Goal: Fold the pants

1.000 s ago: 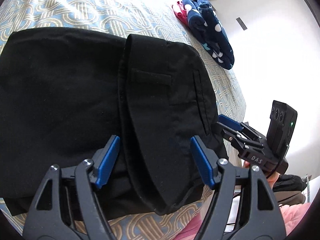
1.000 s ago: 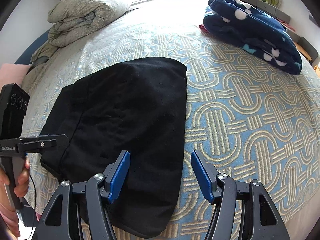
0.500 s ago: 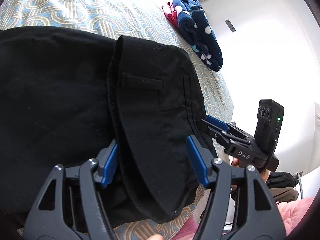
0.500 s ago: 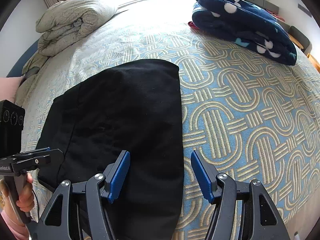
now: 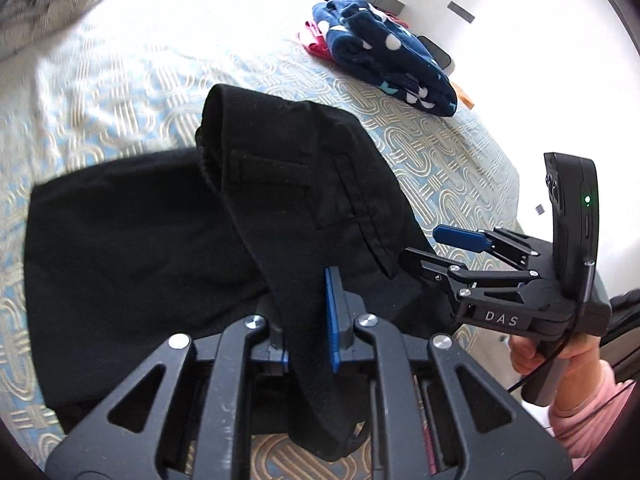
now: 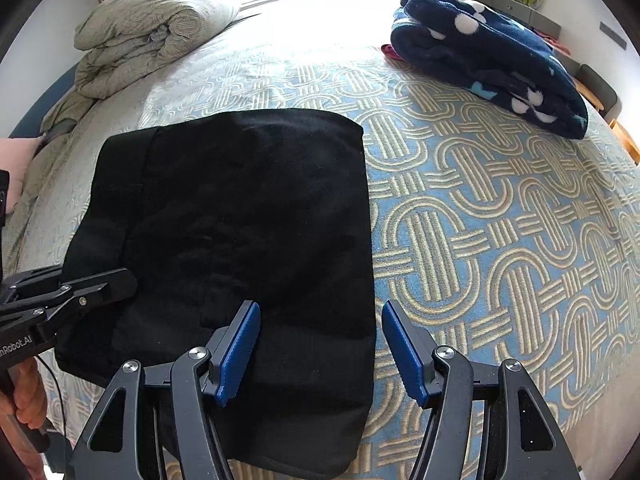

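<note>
Pants (image 5: 168,232) lie ahead on the bed (image 6: 480,208); left tongs (image 5: 308,316) clamp the near waistband edge, right tongs (image 6: 320,344) gape beside it.

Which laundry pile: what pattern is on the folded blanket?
Navy blanket with white dots, clearest in the right wrist view.

The left gripper (image 5: 308,320) has its two blue pads pressed together on a raised fold of the black pants (image 5: 280,200), lifting it above the rest of the cloth. The right gripper (image 6: 320,344) is spread wide and low over the near right edge of the pants, one finger above the cloth; whether it touches is probably not possible to tell.
</note>
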The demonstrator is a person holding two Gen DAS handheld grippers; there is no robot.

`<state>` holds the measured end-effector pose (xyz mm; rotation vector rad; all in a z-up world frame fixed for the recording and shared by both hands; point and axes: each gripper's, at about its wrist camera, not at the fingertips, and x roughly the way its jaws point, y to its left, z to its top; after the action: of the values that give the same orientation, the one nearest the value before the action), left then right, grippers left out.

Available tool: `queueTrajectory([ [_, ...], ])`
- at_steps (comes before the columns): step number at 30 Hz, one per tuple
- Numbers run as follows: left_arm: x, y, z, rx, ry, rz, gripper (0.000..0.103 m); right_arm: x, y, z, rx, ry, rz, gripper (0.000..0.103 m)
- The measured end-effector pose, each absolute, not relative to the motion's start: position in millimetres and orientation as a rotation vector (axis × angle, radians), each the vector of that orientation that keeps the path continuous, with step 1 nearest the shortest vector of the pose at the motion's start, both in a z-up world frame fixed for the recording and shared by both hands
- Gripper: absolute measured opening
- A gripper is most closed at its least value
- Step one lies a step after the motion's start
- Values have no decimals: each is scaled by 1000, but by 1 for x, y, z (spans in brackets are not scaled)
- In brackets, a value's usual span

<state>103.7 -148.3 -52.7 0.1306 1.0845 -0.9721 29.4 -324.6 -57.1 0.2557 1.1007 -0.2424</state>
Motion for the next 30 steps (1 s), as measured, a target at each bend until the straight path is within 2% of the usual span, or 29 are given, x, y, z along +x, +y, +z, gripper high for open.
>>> queueTrajectory([
  [8,91,-150,-16,139,989,-954,14,12,-322,-43,225,1048,-234,65],
  [17,116,-117,46,141,929,-904,14,3,-341,-18,284,981,-230,65],
  [21,135,-82,27,131,990,-806,14,11,-334,-11,279,960,-187,65],
  [30,176,-24,-70,7,1209,-679,15,51,-271,-26,177,1019,-36,65],
])
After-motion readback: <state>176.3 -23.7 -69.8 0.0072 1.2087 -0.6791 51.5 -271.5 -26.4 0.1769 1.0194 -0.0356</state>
